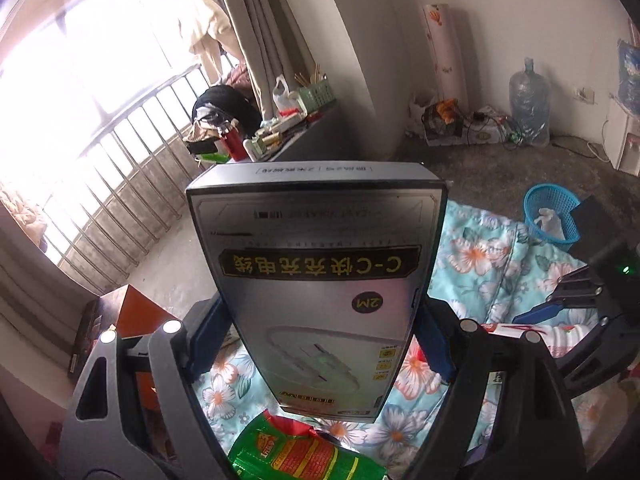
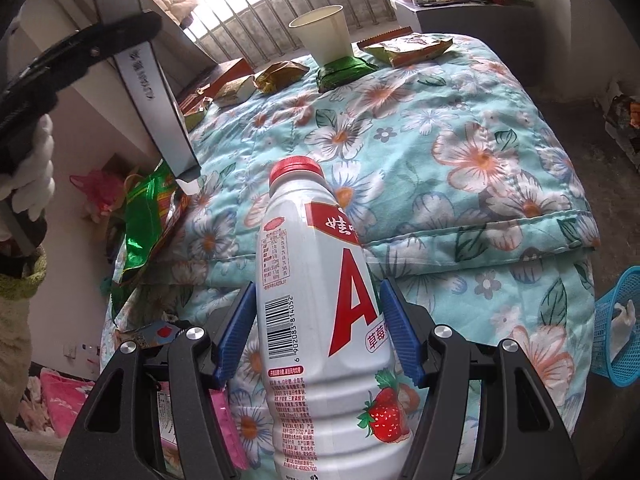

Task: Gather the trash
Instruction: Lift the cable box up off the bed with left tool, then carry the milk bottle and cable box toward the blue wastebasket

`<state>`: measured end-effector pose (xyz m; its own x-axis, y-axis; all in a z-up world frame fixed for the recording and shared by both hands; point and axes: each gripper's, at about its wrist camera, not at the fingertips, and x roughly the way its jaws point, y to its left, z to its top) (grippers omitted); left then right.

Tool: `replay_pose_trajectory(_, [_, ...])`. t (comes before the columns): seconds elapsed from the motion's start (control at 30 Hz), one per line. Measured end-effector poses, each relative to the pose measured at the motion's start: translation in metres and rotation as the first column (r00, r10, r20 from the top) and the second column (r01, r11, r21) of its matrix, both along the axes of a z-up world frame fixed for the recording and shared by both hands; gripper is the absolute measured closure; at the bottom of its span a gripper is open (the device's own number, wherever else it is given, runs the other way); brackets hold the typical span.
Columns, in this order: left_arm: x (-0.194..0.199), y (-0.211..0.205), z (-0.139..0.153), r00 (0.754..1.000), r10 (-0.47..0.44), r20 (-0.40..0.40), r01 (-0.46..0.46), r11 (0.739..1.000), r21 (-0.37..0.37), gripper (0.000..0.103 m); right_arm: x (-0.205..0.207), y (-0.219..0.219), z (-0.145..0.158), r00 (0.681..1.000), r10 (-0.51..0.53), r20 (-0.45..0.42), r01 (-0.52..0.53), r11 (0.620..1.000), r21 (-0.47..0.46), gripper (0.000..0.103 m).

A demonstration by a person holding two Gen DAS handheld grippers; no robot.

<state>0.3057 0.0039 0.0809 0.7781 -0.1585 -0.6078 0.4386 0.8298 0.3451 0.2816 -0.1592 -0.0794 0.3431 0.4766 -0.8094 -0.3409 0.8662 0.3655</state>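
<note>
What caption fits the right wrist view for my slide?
Right hand-held gripper clamps a strawberry milk bottle above the floral quilt, blue basket at right.

Daylight from blown-out window point(image 1: 60, 80); sharp frames, strong fisheye bending at edges.

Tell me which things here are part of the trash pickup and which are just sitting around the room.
Part of the job:
grey cable box in the left gripper
strawberry milk bottle in the right gripper
paper cup
snack wrappers
blue basket

Just lying about:
floral quilt
water jug
red thermos
curtain
</note>
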Motion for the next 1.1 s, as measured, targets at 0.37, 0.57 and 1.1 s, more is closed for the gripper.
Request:
replay_pose_trajectory(0.37, [-0.050,0.009,0.029,0.997,0.018,0.078,-0.007,0.990,-0.141,0.026,-0.029,-0.036,0.016,0.982,-0.181,0.058,0.174,0.979,0.105,0.043])
replay_pose_trajectory(0.57, [-0.061,0.011,0.022,0.999,0.027,0.041,-0.018,0.977,-0.214,0.026,-0.049,-0.072,0.022,0.956,-0.290,0.047,0.268,0.926,0.267,0.043])
replay_pose_trajectory(1.1, [-0.075,-0.009,0.032,0.999,0.010,0.044,0.001,0.972,-0.234,0.026,-0.080,-0.119,0.022,0.917,-0.398,0.027,0.348,0.830,0.437,0.043])
